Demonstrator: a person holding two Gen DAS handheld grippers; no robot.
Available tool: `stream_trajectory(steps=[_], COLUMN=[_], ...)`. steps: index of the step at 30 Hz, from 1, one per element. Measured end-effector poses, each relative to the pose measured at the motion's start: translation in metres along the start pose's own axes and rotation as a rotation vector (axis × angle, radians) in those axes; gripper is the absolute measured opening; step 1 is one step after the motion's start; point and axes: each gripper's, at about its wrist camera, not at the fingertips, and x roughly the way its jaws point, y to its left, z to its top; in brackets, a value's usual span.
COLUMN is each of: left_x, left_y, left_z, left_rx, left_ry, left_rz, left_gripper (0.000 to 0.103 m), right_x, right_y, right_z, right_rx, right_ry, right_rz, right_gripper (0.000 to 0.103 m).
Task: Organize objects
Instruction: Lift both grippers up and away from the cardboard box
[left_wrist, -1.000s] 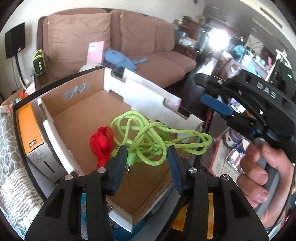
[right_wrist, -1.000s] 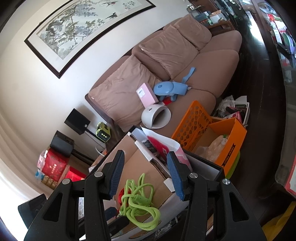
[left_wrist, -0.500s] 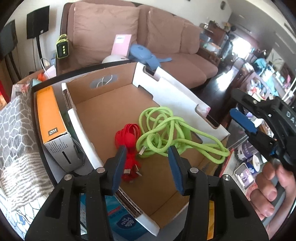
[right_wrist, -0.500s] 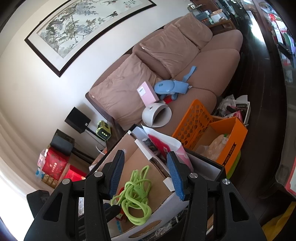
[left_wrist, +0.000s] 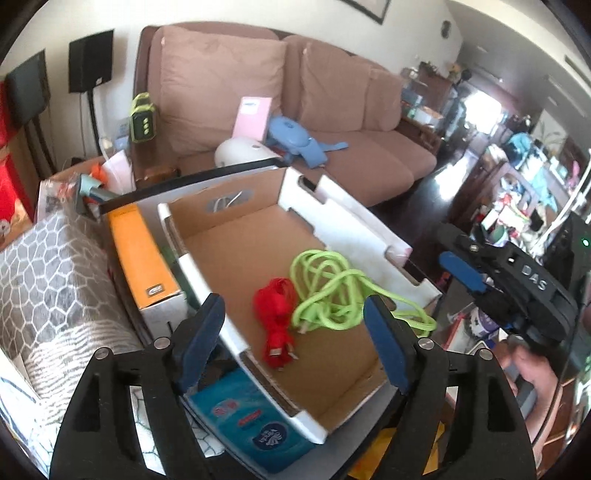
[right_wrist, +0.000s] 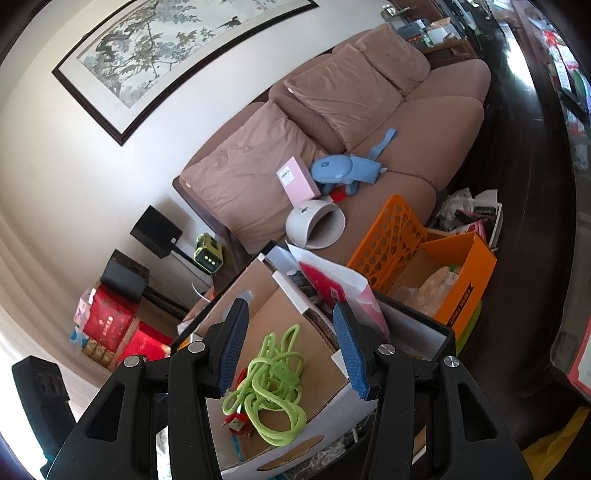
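Item 1: open cardboard box (left_wrist: 236, 254) with brown inside and white outer walls, at the centre of the left wrist view. Holds two cables on its floor.

Item 2: bright green braided cable (left_wrist: 334, 295), loosely coiled, lying in the box toward 3 o'clock of the box floor. One loop runs out to the box's right wall. Also seen in the right wrist view (right_wrist: 271, 384), low at 6 o'clock between that gripper's fingers in the picture.

Item 3: red coiled cable (left_wrist: 277, 317), lying touching the green cable on its 9 o'clock side, plug ends pointing toward 6 o'clock.

Item 4: left gripper (left_wrist: 295, 347), black frame with blue pads, above the near end of the box. Jaws are opening, spread wide; nothing is pinched, and both cables lie below on the box floor, clear of the pads.

Item 5: right gripper (right_wrist: 288, 354), same make, jaws parted at a middling width with nothing between the pads. In the left wrist view it appears at 3 o'clock (left_wrist: 480, 273), beside the box.

Item 6: orange and white carton (left_wrist: 142, 266), lying just beside the box at 9 o'clock.

Item 7: brown fabric sofa (left_wrist: 332, 110), at 12 o'clock beyond the box, bearing a pink flat box (left_wrist: 253, 118), a blue plastic device (left_wrist: 295, 138) and a white domed object (left_wrist: 240, 151).

Item 8: orange plastic mesh basket (right_wrist: 384, 232), at 2 o'clock in the right wrist view, holding an orange cardboard box (right_wrist: 465, 273).
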Motion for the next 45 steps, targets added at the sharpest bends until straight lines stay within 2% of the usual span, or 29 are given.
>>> stream_trajectory(steps=[5,7,8,10,13,16,20,23,26,34,39,41,45], left_x=[0.001,0.000,-0.001,-0.004,-0.010,-0.017,-0.036,-0.051,-0.065,-0.083,-0.096,-0.104,-0.126], left_y=[0.021,0.028,0.033,0.042,0.057,0.068,0.072,0.075,0.082,0.114,0.128,0.133,0.149], left_z=[-0.003,-0.005,-0.006,-0.008,-0.011,-0.015,-0.020,-0.024,-0.031,-0.049,-0.054,-0.056,-0.061], left_rx=[-0.051,-0.064,-0.072,-0.089,-0.123,-0.145,-0.117,-0.103,-0.115,-0.208,-0.228,-0.229,-0.222], left_ry=[0.011,0.014,0.014,0.012,0.014,0.023,-0.009,-0.026,-0.034,-0.036,-0.042,-0.046,-0.045], left_rz=[0.013,0.016,0.017,0.021,0.013,-0.032,-0.027,-0.014,-0.016,-0.006,0.017,0.035,0.078], left_gripper=[0.075,0.075,0.075,0.075,0.075,0.075,0.075,0.075,0.075,0.075,0.075,0.075,0.075], right_x=[-0.003,-0.001,0.002,0.007,0.012,0.014,0.012,0.021,0.035,0.064,0.068,0.068,0.052], right_y=[-0.003,-0.002,0.001,0.007,0.012,0.025,0.040,0.043,0.043,0.068,0.072,0.073,0.063], right_z=[0.002,0.004,0.005,0.005,-0.001,-0.007,-0.022,-0.030,-0.039,-0.068,-0.071,-0.072,-0.056], right_rx=[-0.012,-0.043,-0.080,-0.164,-0.207,-0.277,-0.384,-0.422,-0.427,-0.565,-0.584,-0.605,-0.505], right_ry=[-0.013,0.015,0.043,0.109,0.191,0.271,0.345,0.369,0.377,0.346,0.338,0.363,0.421], right_rz=[-0.015,-0.016,-0.021,-0.028,-0.009,0.011,-0.033,-0.100,-0.126,-0.264,-0.263,-0.254,-0.104], right_gripper=[0.050,0.045,0.044,0.032,0.023,0.020,0.017,0.016,0.016,0.017,0.019,0.019,0.020])
